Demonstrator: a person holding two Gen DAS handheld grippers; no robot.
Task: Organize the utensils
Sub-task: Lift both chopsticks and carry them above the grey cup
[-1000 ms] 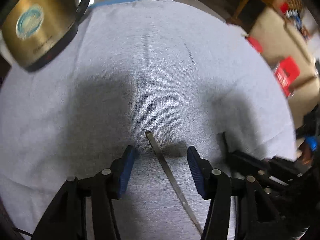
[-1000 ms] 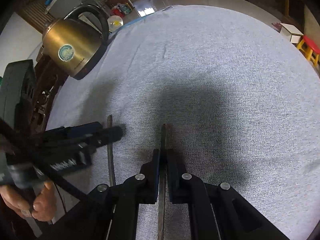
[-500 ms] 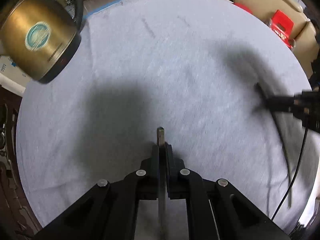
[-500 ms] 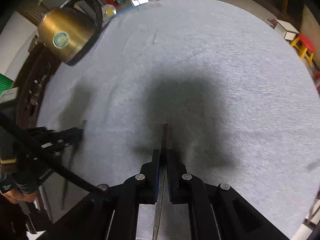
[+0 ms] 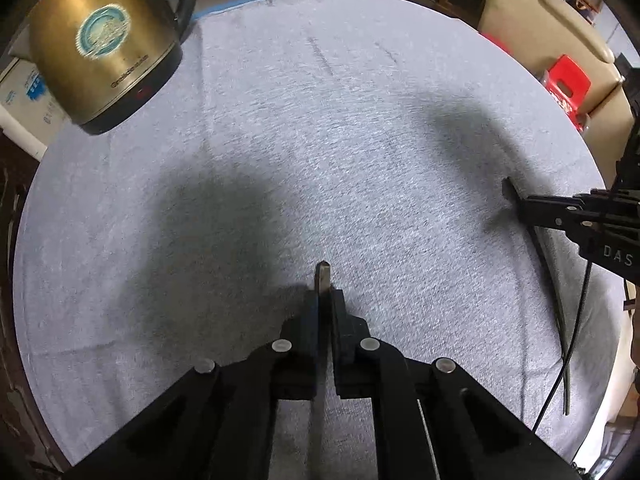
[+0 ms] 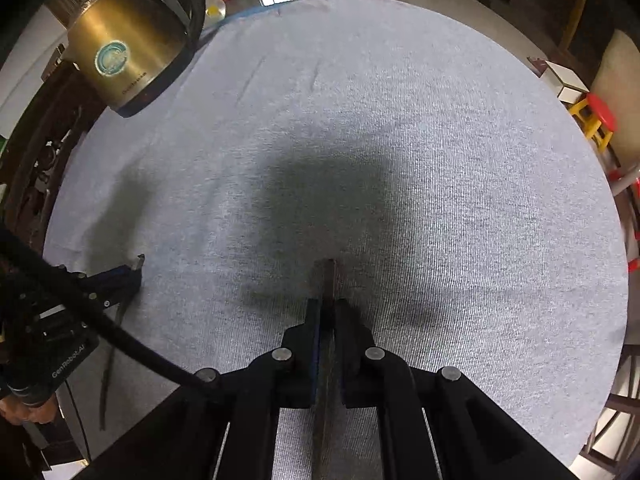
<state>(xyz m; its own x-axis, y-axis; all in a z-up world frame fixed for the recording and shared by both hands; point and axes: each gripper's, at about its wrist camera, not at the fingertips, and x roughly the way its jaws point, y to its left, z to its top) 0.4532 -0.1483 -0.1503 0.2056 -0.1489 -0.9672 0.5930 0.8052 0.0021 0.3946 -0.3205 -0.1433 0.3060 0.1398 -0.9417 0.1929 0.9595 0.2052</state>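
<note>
Each gripper holds one thin flat metal utensil above the grey cloth [image 5: 360, 128]. In the left wrist view my left gripper [image 5: 325, 300] is shut on a utensil [image 5: 323, 276] whose squared handle end sticks out past the fingertips. My right gripper [image 5: 520, 204] enters from the right, shut on a darker utensil [image 5: 556, 304] that hangs down beneath it. In the right wrist view my right gripper [image 6: 328, 308] clamps that utensil [image 6: 329, 276], handle end forward. My left gripper [image 6: 128, 276] shows at the left with its utensil [image 6: 139, 262]. Both working ends are hidden.
A brass-coloured electric kettle [image 5: 100, 44] [image 6: 124, 60] stands at the far left of the round table. A hand [image 6: 24, 412] holds the left gripper. A red stool [image 5: 568, 84] and a beige sofa [image 5: 540, 20] lie beyond the right edge, and dark carved wood [image 6: 36, 152] beyond the left.
My left gripper closed on the utensil that lay between its open fingers, picked it up and moved left, away from the right gripper. The right gripper kept its grip and stayed in place.
</note>
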